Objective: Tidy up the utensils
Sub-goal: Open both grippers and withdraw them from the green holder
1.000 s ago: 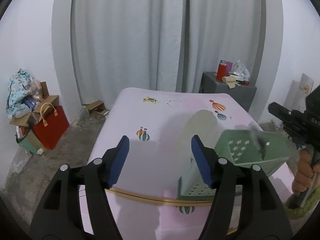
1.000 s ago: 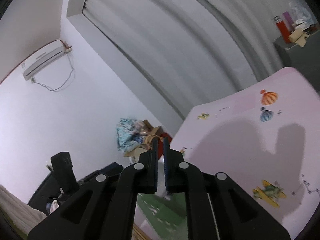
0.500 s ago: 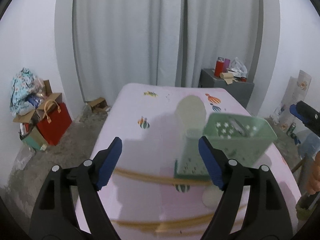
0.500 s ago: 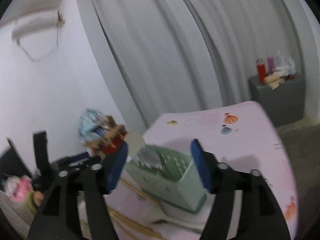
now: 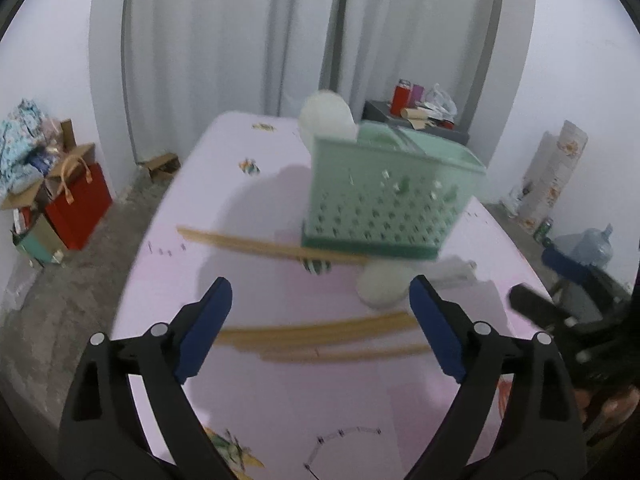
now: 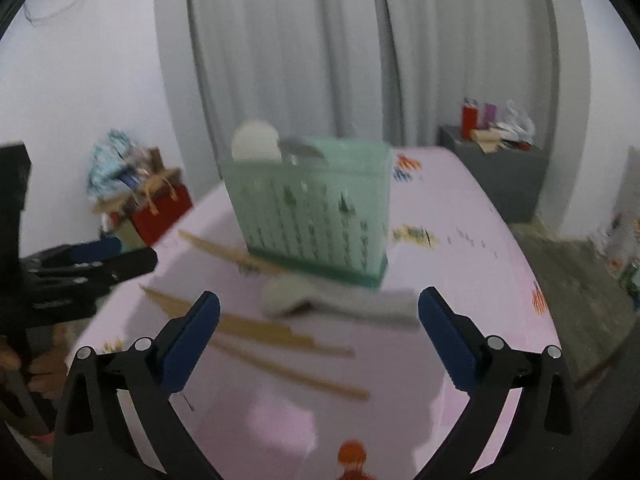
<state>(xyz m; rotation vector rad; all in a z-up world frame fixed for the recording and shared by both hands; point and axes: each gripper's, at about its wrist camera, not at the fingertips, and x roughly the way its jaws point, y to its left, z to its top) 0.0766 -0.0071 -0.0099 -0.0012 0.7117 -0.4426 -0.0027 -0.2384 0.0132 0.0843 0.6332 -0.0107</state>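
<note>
A green perforated basket stands on the pink table. A white spoon and a metal utensil stick up out of it. Another white spoon lies in front of the basket. Wooden chopsticks lie on the cloth nearer me, and one more rests by the basket's foot. My left gripper and right gripper hover above the chopsticks, jaws opening wide, with nothing between the pads.
A red bag and boxes sit on the floor at the left. A grey cabinet with bottles stands by the curtain. A water jug stands at the right. The table's edges fall off on both sides.
The right gripper went from shut to wide open and swung from above the basket to in front of it. The left jaws widened and drew back, bringing the chopsticks into view.
</note>
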